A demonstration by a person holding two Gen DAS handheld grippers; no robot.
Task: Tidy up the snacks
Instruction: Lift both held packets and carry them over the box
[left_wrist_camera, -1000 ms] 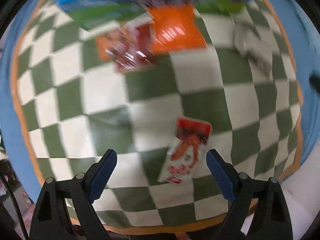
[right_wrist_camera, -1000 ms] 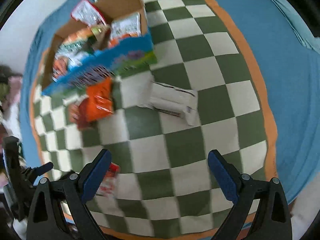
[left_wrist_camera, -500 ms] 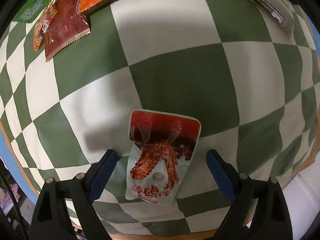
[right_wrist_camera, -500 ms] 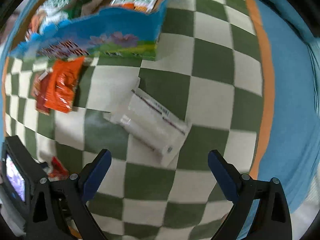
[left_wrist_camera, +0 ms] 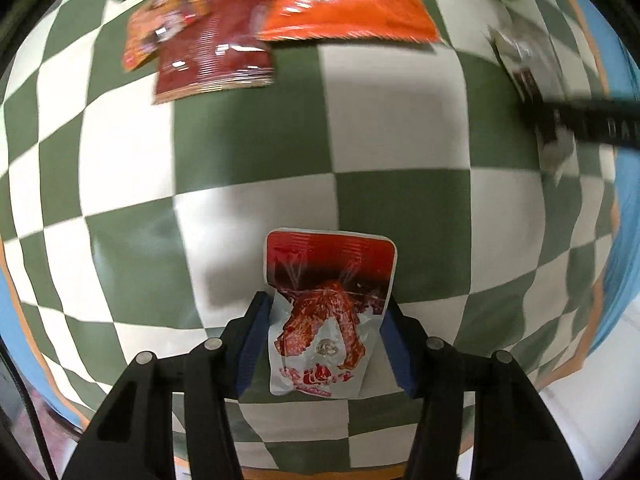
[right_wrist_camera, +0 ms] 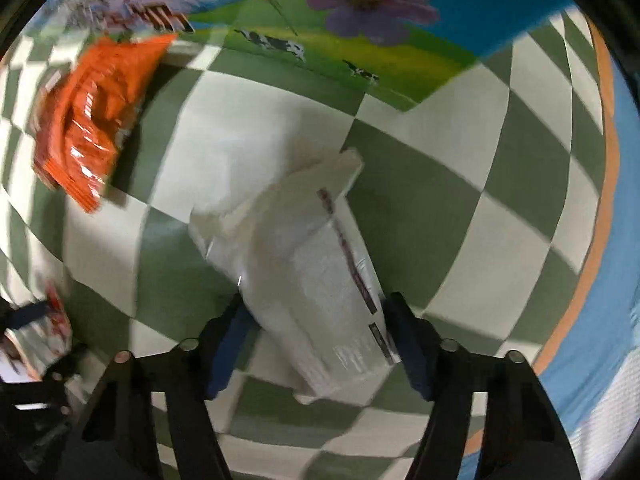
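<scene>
A green-and-white checkered cloth (left_wrist_camera: 248,148) with orange edging covers blue bedding (right_wrist_camera: 600,344).

Even indoor light, heavy fisheye bulge

Glare streaks the orange packet (left_wrist_camera: 344,4); motion blur smears the views' edges, and soft shadows fall on the checkered cloth (left_wrist_camera: 400,128) below it.

Four loose foil snack packets lie on the green-and-white checked cloth (left_wrist_camera: 400,128): one red-and-white (left_wrist_camera: 326,312), one orange (left_wrist_camera: 344,4), one dark red (left_wrist_camera: 214,56), one white (right_wrist_camera: 304,280). A possible fifth, orange-printed (left_wrist_camera: 152,36), is blurred. One printed cardboard box (right_wrist_camera: 360,20) stands at the far edge.
</scene>
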